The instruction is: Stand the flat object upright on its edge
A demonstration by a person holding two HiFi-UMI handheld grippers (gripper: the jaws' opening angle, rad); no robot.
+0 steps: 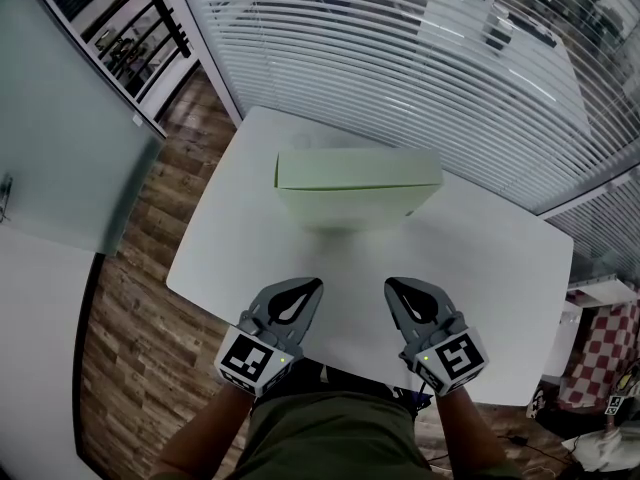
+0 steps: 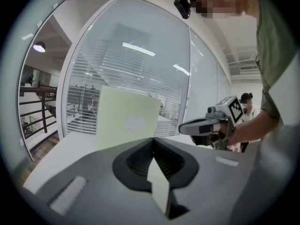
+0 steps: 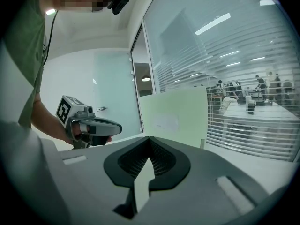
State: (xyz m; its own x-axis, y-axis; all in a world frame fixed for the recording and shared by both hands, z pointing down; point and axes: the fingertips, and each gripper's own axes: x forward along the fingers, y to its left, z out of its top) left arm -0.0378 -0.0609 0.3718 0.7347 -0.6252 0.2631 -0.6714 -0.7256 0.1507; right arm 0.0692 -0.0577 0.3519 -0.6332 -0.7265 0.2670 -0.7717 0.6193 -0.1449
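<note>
A pale green flat panel [image 1: 358, 183] stands upright on its long edge at the middle of the white table [image 1: 490, 278], with nothing touching it. It shows as a tall green sheet in the left gripper view [image 2: 127, 118] and in the right gripper view [image 3: 176, 117]. My left gripper [image 1: 316, 284] hovers over the table's near edge, shut and empty, well short of the panel. Beside it, my right gripper [image 1: 390, 285] is likewise shut and empty. Each gripper view shows its own jaws closed tip to tip, the left gripper [image 2: 153, 138] and the right gripper [image 3: 149, 138], with the other gripper off to the side.
A glass wall with white blinds [image 1: 420, 58] runs behind the table's far edge. Wooden floor [image 1: 140, 298] lies to the left, with a dark railing [image 1: 140, 38] beyond. A red-and-white chequered thing [image 1: 600, 353] sits at the right edge.
</note>
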